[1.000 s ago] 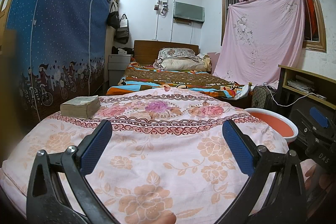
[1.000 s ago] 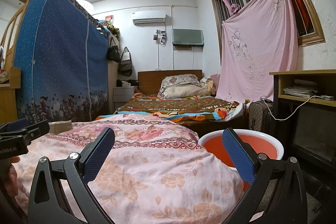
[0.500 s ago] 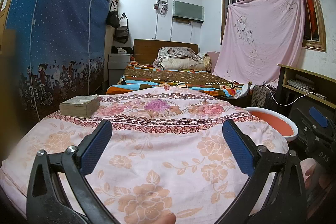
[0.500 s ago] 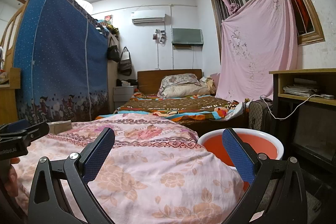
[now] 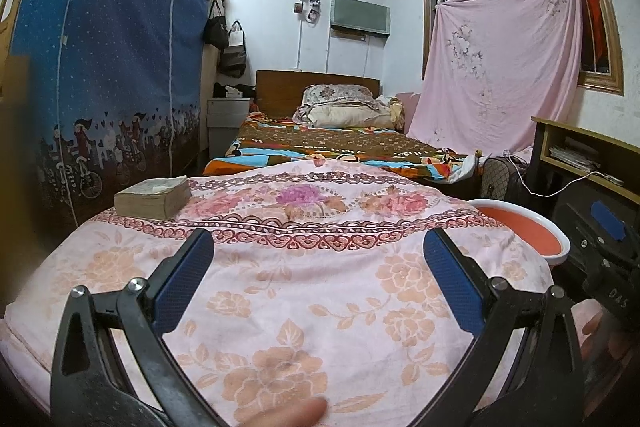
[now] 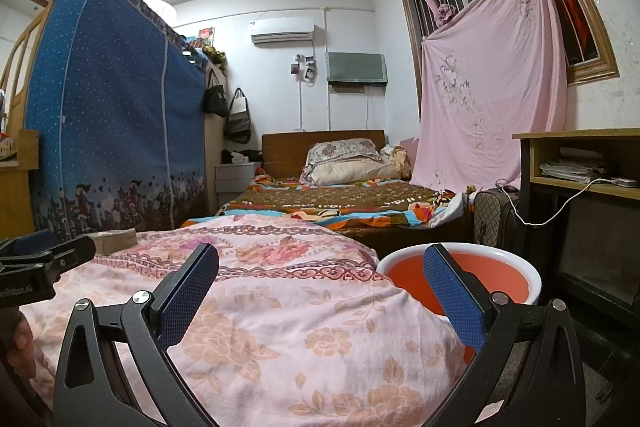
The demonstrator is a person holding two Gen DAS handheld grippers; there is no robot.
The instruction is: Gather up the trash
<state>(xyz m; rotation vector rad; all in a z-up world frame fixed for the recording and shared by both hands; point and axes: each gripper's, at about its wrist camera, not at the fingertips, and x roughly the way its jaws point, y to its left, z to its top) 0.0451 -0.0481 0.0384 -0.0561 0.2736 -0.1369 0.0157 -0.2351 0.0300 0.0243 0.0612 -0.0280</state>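
My left gripper (image 5: 318, 285) is open and empty, held just above a pink floral quilt (image 5: 304, 267). My right gripper (image 6: 320, 291) is open and empty, over the quilt's right edge (image 6: 280, 307). A white basin with an orange inside (image 6: 460, 275) stands on the floor right of the quilt, behind the right finger; it also shows in the left wrist view (image 5: 520, 231). A thick worn book (image 5: 154, 197) lies on the quilt's far left. No loose trash shows on the quilt.
A blue fabric wardrobe (image 5: 100, 87) stands on the left. A bed with a brown patterned cover (image 5: 340, 147) lies beyond. A wooden desk (image 6: 584, 163) with papers, a white cable and a dark bag (image 6: 494, 223) stand on the right.
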